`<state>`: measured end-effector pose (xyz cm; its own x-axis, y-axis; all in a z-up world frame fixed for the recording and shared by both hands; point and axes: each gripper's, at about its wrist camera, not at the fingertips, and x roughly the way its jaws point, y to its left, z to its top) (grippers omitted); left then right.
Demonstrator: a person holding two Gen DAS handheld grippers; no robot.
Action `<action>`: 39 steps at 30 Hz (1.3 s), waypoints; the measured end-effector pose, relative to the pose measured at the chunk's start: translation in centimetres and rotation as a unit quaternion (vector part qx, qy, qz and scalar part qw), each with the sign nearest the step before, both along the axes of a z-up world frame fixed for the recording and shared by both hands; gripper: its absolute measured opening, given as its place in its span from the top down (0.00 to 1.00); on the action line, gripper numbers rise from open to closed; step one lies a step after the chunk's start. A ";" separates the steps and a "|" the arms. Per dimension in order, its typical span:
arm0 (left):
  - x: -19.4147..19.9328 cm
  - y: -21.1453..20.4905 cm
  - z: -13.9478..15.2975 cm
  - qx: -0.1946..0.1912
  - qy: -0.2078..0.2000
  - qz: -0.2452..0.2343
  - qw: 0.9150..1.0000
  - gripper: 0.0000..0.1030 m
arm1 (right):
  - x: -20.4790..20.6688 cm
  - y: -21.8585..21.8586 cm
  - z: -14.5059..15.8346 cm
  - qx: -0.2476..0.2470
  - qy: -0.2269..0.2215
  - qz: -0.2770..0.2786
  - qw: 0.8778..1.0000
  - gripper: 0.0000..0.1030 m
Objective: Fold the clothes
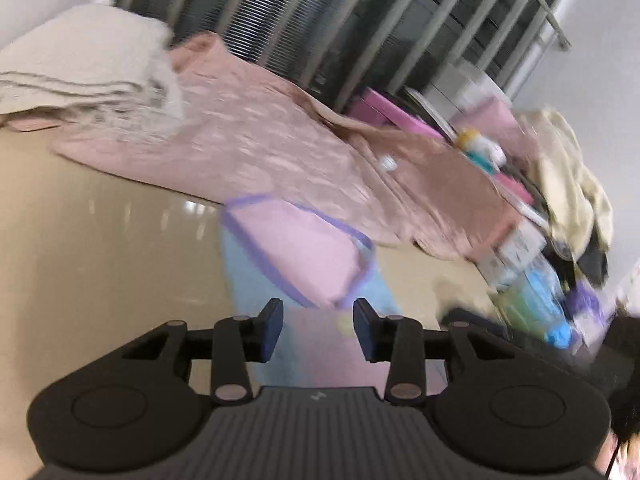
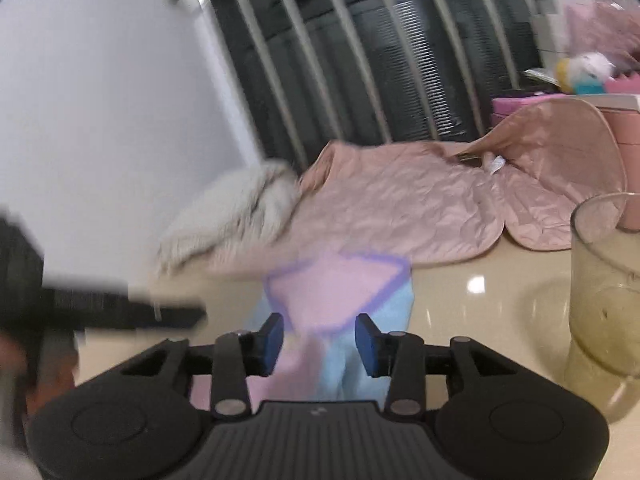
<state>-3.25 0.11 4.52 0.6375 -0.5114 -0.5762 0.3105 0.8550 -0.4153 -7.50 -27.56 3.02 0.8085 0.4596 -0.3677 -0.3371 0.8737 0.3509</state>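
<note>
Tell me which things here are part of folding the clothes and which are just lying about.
For folding: small pink and blue garment, quilted pink jacket, cream fleece, left gripper, right gripper.

Lying about: glass mug, pink box, small toy, bottles.

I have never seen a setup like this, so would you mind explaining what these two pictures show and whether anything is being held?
A person holds a two-finger tool in each hand; a wide-angle camera on each looks forward along its fingers. One picture is from the left gripper, the other from the right gripper. On the glossy beige table lies a small pink and blue garment, with a pink quilted jacket and a folded cream cloth behind. A glass cup stands to the right. Both pairs of fingers are apart over the small garment, gripping nothing.
</note>
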 end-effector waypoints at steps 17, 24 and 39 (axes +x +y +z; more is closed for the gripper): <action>-0.4 -1.6 -2.6 0.059 -0.018 -0.062 0.996 0.71 | -2.3 2.7 -4.0 -0.098 0.032 0.003 0.995 0.92; 2.5 1.3 1.6 0.078 -0.025 0.017 0.996 0.35 | -1.1 1.4 0.5 -0.073 0.012 -0.013 0.997 0.55; 11.5 0.6 -2.0 0.089 0.046 0.058 0.993 1.00 | 14.4 1.9 -1.8 -0.134 0.163 -0.075 0.975 0.92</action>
